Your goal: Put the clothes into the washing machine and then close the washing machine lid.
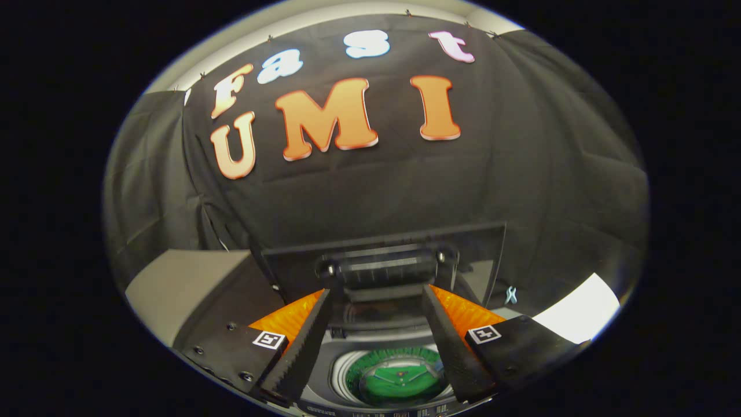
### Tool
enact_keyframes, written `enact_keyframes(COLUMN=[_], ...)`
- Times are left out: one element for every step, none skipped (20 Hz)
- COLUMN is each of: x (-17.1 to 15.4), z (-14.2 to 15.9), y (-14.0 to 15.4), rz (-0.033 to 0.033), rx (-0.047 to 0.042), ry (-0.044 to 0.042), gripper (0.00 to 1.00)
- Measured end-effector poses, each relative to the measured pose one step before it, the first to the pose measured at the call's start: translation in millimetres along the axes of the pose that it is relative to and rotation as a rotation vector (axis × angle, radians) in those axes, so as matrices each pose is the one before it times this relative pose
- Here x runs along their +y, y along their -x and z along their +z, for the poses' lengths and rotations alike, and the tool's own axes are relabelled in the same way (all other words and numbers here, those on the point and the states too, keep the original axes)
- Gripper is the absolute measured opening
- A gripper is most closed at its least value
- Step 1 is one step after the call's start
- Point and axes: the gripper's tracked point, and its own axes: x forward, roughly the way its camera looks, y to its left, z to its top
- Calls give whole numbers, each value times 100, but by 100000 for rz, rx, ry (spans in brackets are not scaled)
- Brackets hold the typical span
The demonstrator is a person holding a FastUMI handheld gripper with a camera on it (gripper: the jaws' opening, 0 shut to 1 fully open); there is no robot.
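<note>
The washing machine [324,347] sits below me with its dark lid [382,243] standing upright. The lid's handle bar [385,267] lies just ahead of my fingertips. My gripper [377,291] is open, its fingers spread wide to either side of the handle's lower edge, and I cannot tell whether they touch it. Between the fingers and lower down I look into the round drum [347,370]. Something green [399,376] lies at the drum's bottom; whether it is cloth I cannot tell.
A grey flat surface [168,284] lies to the left of the machine. A white surface [579,315] lies to its right, with a small pale blue thing [510,295] near it. The booth's black cloth wall [376,185] hangs close behind the lid.
</note>
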Motion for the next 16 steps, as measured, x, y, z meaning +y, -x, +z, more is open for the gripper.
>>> enact_keyframes(x=[391,292,38,177,36,122,-34,20,-142,150,93,-10,172,-14,-7,-53], z=[2358,1835,1767,1536,701,690,189,-51,-376,-461,-690,-1005,-831,-583,-281,-299], y=[-554,-800,-711,-1013,-1141,-1278,-1375,-1180,-1270,-1065,-1217,-1187,-1190,-899,-949,-863], rz=[192,-25,-127,259,156,-18,-74,-524,-698,294,-303,-81,-49,-224,-243,-576], rx=[-2491,-2245,-1613,-1755,-1042,422,707,943,1746,1570,2434,3468,2859,1908,1070,715], ry=[938,880,752,866,1038,829,-35,-679,-1066,-563,259,323,-235,-260,135,565], gripper=[99,98,99,99,99,99,99,99,99,99,99,99,99,99,99,99])
